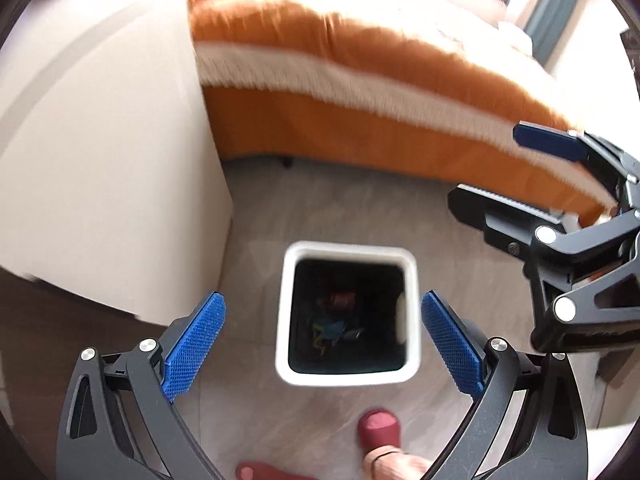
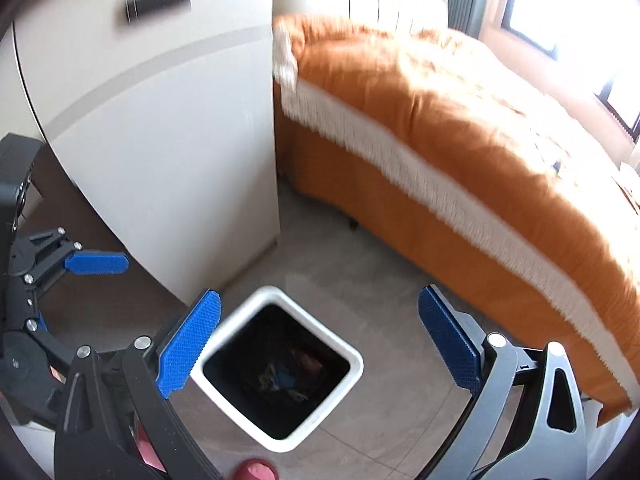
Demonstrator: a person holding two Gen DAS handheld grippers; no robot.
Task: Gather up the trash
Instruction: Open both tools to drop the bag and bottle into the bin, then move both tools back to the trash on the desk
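Observation:
A white square trash bin [image 1: 282, 320] with a dark inside stands on the tiled floor below both grippers. Colourful scraps of trash [image 1: 334, 320] lie at its bottom. My left gripper [image 1: 322, 346] hangs open above the bin, nothing between its blue pads. In the right wrist view the same bin [image 2: 352, 364] sits below my right gripper [image 2: 318, 346], which is open and empty too. The right gripper's frame [image 1: 580, 240] shows at the right edge of the left wrist view. The left gripper [image 2: 48, 272] shows at the left edge of the right wrist view.
A white cabinet [image 2: 168, 152] stands to the left of the bin. A bed with an orange cover and white fringe [image 2: 460, 140] runs along the right. The person's feet in red slippers [image 1: 380, 428] stand just in front of the bin.

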